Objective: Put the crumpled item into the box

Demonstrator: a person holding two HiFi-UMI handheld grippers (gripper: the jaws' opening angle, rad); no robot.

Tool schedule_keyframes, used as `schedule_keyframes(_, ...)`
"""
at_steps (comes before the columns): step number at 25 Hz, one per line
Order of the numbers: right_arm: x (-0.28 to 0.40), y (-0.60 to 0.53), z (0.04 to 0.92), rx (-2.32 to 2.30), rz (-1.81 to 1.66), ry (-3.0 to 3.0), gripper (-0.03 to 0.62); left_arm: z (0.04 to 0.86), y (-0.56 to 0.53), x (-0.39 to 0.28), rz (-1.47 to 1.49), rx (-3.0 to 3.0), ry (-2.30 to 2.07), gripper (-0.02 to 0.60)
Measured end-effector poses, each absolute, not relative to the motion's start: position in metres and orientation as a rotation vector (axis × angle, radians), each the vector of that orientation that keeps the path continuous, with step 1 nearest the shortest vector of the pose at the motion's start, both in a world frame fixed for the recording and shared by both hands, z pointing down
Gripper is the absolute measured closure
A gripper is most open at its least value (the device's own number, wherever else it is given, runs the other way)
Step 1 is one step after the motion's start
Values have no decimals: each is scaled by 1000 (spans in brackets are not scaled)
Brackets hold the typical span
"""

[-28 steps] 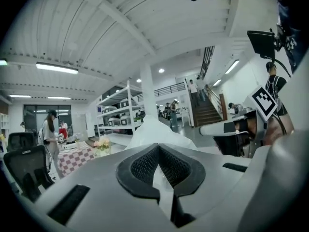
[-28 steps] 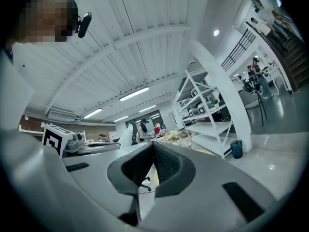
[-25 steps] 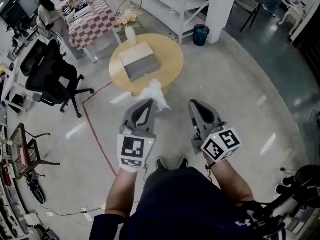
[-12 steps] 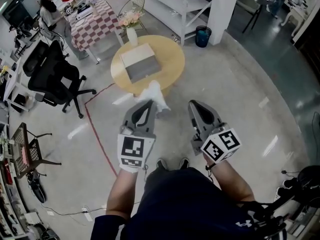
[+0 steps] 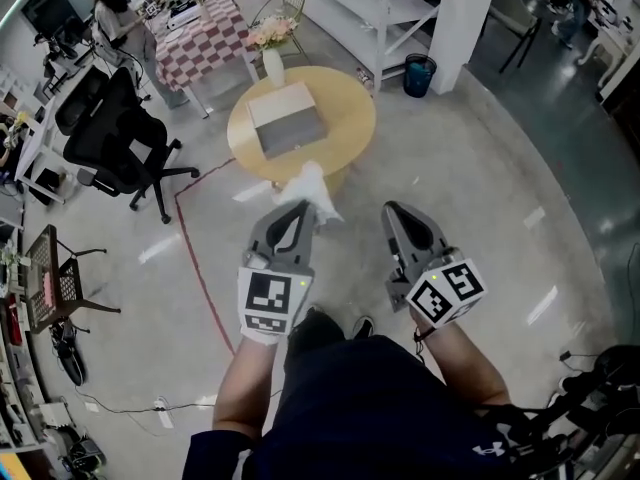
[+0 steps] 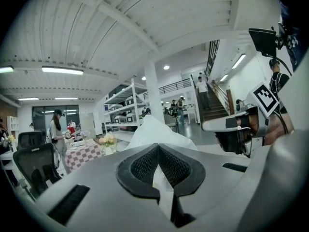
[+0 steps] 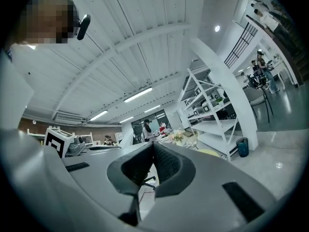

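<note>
My left gripper [image 5: 304, 206] is shut on a crumpled white item [image 5: 312, 189], which sticks out past its tip and rises above the jaws as a white peak [image 6: 157, 132] in the left gripper view. A grey box [image 5: 286, 119] lies on the round wooden table [image 5: 348, 116] ahead, beyond the held item. My right gripper [image 5: 393, 209] is shut with nothing between its pads, held beside the left one over the floor. In the right gripper view its jaws [image 7: 153, 146] meet with no gap.
A vase of flowers [image 5: 271, 50] stands at the table's far edge. A black office chair [image 5: 118, 140] is to the left, a checkered table [image 5: 202, 40] behind it, white shelving [image 5: 385, 8] and a blue bin [image 5: 419, 73] beyond. A red line [image 5: 198, 268] runs on the floor.
The view has shifted slightly: the table and box sit a little further right and lower in the picture. Both grippers keep their pose and the left still holds the crumpled item.
</note>
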State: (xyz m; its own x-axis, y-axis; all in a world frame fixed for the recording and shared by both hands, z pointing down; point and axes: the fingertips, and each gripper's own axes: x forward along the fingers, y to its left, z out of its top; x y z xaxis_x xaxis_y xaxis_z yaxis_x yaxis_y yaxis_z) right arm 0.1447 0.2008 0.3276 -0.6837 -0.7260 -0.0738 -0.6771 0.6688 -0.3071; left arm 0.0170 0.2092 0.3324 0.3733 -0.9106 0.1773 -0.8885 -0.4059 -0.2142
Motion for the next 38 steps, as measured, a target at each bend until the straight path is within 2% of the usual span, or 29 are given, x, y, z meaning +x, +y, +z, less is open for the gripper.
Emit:
schedule_keyframes(16, 112, 139, 345, -1193, -458, 2697, 589, 349, 143, -14, -423, -2600, 1641, 565)
schedule_keyframes(38, 10, 31, 346, -1354, -479, 2674, 589, 353, 21, -125, -352, -2716, 1553, 565)
